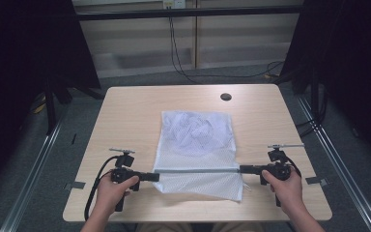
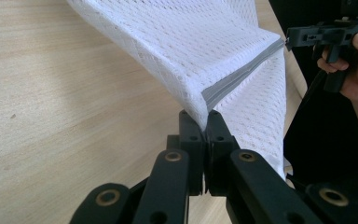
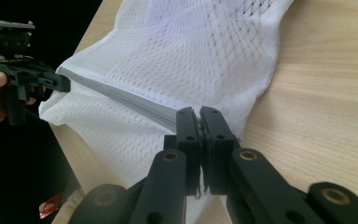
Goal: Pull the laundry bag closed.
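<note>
Holding a white mesh bag point(image 1: 195, 150) by its grey zipper band point(image 1: 195, 170), one gripper at each end. Bag lies on the light wooden table point(image 1: 130, 116), roughly centred, its far part flat on the top with a crumpled white item showing through the mesh near the far edge.

Left gripper point(image 1: 155, 177): jaws pressed together on the left end of the zipper band. In the left gripper view the two black jaws meet with the bag's corner point(image 2: 204, 105) pinched between them; mesh fans up and away from the pinch, grey band running off toward the other gripper. Left hand point(image 1: 116, 191) wraps the handle near the table's near-left edge.

Right gripper point(image 1: 241, 169): jaws likewise clamped tight on the right end of the band. In the right gripper view the jaws close over the grey strip point(image 3: 135, 100), mesh spreading beyond them across the table. Right hand point(image 1: 285, 186) on the handle, near-right side of the table.

Zipper band stretched straight and taut between the two grippers, lifted off the tabletop; near flap of the bag hangs below it toward the table's near edge.

Small dark round hole point(image 1: 226, 96) in the tabletop near the far edge, well apart from the bag. Cables point(image 1: 178, 53) hang down the wall behind the table.
</note>
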Demonstrator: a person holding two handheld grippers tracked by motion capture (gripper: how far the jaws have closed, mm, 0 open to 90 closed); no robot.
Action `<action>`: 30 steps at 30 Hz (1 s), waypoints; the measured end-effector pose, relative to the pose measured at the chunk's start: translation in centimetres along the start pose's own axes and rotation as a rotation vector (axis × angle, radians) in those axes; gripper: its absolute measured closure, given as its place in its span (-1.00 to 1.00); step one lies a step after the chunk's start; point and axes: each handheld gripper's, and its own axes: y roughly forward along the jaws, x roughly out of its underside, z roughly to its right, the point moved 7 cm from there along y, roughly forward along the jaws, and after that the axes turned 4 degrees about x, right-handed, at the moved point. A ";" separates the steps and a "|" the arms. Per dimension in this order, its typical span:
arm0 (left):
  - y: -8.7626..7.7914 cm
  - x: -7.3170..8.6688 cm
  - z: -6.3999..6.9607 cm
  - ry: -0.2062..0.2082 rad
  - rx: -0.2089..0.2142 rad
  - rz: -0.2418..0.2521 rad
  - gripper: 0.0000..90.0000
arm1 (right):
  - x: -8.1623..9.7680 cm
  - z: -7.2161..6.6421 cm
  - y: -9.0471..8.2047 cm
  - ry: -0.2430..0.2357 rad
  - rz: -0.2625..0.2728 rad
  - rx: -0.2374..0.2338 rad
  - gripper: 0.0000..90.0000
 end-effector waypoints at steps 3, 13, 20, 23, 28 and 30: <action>0.1 0.1 0.1 -0.004 0.003 -0.006 0.96 | 0.0 0.0 -0.1 0.004 0.002 -0.005 0.93; 0.0 0.1 0.4 0.038 0.018 -0.011 0.89 | 0.1 -0.2 -0.3 -0.005 0.011 -0.012 0.93; -0.5 -0.2 0.5 0.102 0.000 0.029 0.35 | 0.1 -0.2 -0.1 -0.029 0.011 0.006 0.92; -0.7 -0.5 0.4 0.110 -0.011 0.048 0.05 | 0.1 -0.1 -0.1 -0.048 0.019 0.019 0.87; -1.1 -1.1 0.2 0.134 -0.040 0.109 -0.25 | -0.2 -0.1 -0.2 -0.067 0.036 0.033 0.69; -1.1 -1.3 0.1 0.164 -0.062 0.123 -0.36 | -0.3 -0.1 -0.2 -0.081 0.046 0.055 0.54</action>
